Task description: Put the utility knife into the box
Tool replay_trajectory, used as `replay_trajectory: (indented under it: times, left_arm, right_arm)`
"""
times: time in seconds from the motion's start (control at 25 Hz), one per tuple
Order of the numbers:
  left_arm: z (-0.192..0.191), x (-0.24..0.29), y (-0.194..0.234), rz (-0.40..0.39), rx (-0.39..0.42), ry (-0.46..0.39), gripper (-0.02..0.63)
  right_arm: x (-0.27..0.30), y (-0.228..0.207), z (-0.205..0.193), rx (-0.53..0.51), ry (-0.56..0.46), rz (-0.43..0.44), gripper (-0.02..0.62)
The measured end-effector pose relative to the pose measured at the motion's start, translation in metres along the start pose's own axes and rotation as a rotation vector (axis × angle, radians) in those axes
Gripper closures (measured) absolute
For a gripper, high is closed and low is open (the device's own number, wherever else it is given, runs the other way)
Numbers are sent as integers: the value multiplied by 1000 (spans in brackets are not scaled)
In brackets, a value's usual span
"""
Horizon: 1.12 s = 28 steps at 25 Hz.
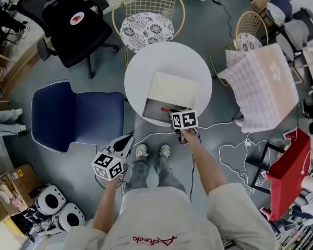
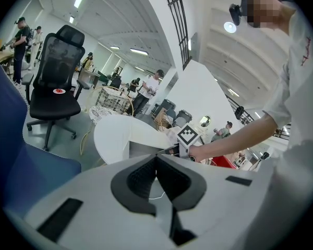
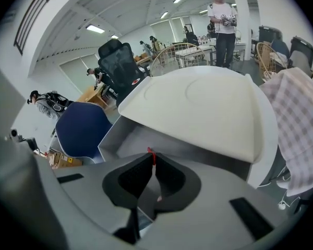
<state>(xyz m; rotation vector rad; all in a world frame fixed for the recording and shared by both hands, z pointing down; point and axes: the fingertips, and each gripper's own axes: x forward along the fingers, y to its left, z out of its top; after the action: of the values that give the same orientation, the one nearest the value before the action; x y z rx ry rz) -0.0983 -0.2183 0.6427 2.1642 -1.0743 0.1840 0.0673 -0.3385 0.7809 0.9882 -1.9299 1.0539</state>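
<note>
An open grey box (image 1: 155, 110) with its white lid (image 1: 172, 88) raised stands on the round white table (image 1: 146, 66). My right gripper (image 1: 170, 112) hovers over the box's front edge, shut on the utility knife (image 1: 164, 109), whose red tip pokes out between the jaw tips. In the right gripper view the knife (image 3: 152, 155) shows as a thin red sliver at the tips of my right gripper (image 3: 153, 161), above the box's grey inside (image 3: 146, 135). My left gripper (image 1: 125, 140) hangs low beside the table, over the floor. In its own view my left gripper (image 2: 157, 159) is shut and empty.
A blue chair (image 1: 78, 116) stands left of the table, and a black office chair (image 1: 75, 22) and a wire chair (image 1: 146, 27) behind it. A checked cloth (image 1: 261, 82) covers a chair at the right. White cables (image 1: 235, 150) lie on the floor near a red stand (image 1: 289, 171).
</note>
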Motion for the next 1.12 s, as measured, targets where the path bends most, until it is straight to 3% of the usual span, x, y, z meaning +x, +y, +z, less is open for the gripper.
replay_trajectory:
  times: [0.08, 0.16, 0.24, 0.6, 0.76, 1.0, 1.12]
  left_arm:
    - [1, 0, 1, -1, 2, 0, 595]
    - [1, -1, 0, -3, 3, 0, 595]
    - [1, -1, -1, -4, 3, 0, 595]
    - [5, -1, -2, -13, 18, -3, 595]
    - [8, 1, -5, -23, 26, -5, 595]
    - [11, 5, -13, -48, 41, -4, 595]
    - [9, 4, -16, -60, 44, 2, 595]
  right_arm:
    - [2, 2, 1, 4, 10, 16, 566]
    - [4, 6, 0, -1, 22, 30, 505]
    - [4, 7, -1, -15, 31, 34, 483]
    - [-1, 0, -1, -12, 14, 7, 480]
    - [-7, -2, -3, 5, 6, 5, 486]
    - [-18, -3, -1, -1, -26, -27, 572]
    - [-23, 1, -5, 7, -34, -16, 578]
